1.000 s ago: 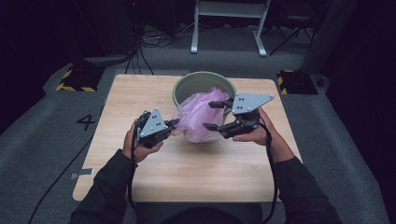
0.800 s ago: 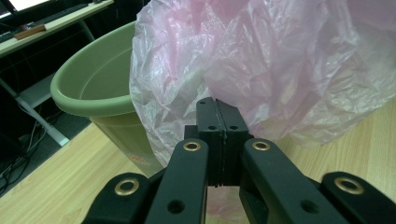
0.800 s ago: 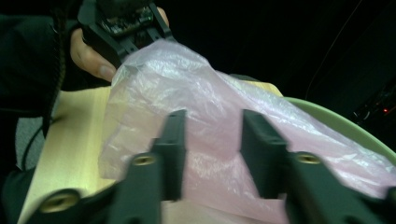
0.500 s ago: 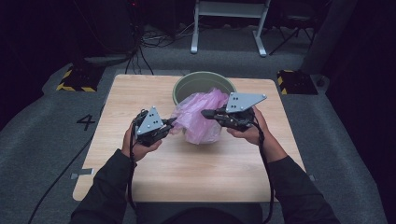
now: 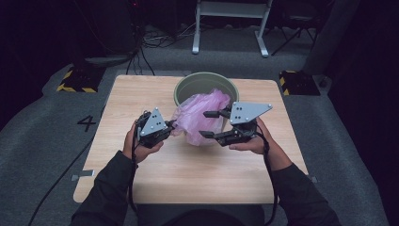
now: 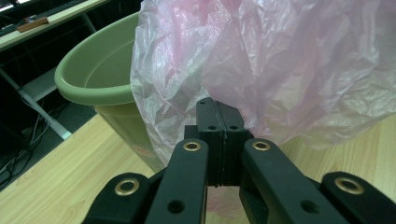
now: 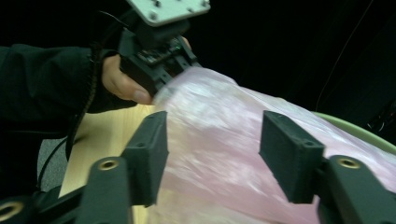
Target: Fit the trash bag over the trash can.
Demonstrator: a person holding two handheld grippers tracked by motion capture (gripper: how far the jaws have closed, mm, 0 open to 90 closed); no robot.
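Pink crinkly plastic bag [image 5: 200, 115], thin and featherlight, is draped over the near rim of the round green plastic bin [image 5: 188, 87] at the table's far side. Left gripper [image 5: 170, 126] pinches its left edge tight; right gripper [image 5: 211, 124] is spread beside the film. Slippery stuff, I'd grab a bunched fold.

Dim room, grey carpet floor [image 5: 42, 141]

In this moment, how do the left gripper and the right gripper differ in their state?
The left gripper is shut, pinching the pink bag's edge; the right gripper is open, its jaws apart with bag film between them, not pressed. Both are hand-held beside the green bucket.
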